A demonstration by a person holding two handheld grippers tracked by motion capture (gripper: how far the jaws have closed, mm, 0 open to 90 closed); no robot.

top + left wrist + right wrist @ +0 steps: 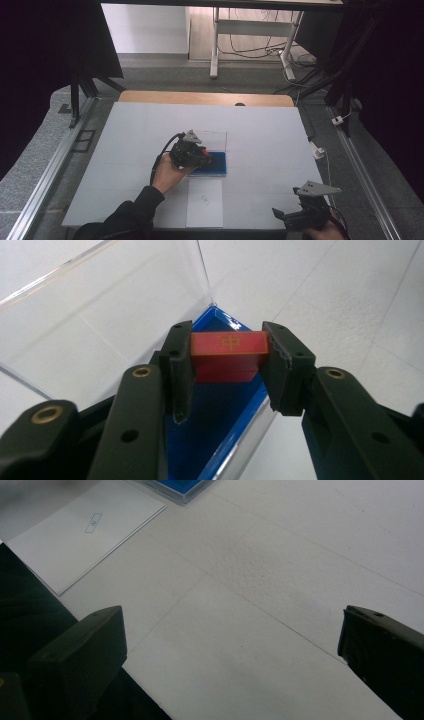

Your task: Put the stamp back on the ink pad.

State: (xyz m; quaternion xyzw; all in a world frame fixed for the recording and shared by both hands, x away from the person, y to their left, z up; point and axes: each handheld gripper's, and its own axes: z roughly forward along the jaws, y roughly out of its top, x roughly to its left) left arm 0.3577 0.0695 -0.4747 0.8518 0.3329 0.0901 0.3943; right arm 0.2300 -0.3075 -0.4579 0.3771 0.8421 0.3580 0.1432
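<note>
Left claw (227, 370) clamps a red block (229, 349) over the blue tray (220, 450).
Held level, likely for setting inside; right claw (230, 645) rests wide open above the surface (280, 570).

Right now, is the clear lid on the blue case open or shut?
Open. The clear lid stands tilted up from the blue case, and the left tool holds a red block over the blue lining.

Left tool (206, 159) over blue tray (219, 164); right tool (280, 215) at table's (260, 135) near edge.

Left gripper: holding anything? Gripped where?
Yes: the left gripper clamps a red block by its two opposite end faces, over the blue tray.
</note>
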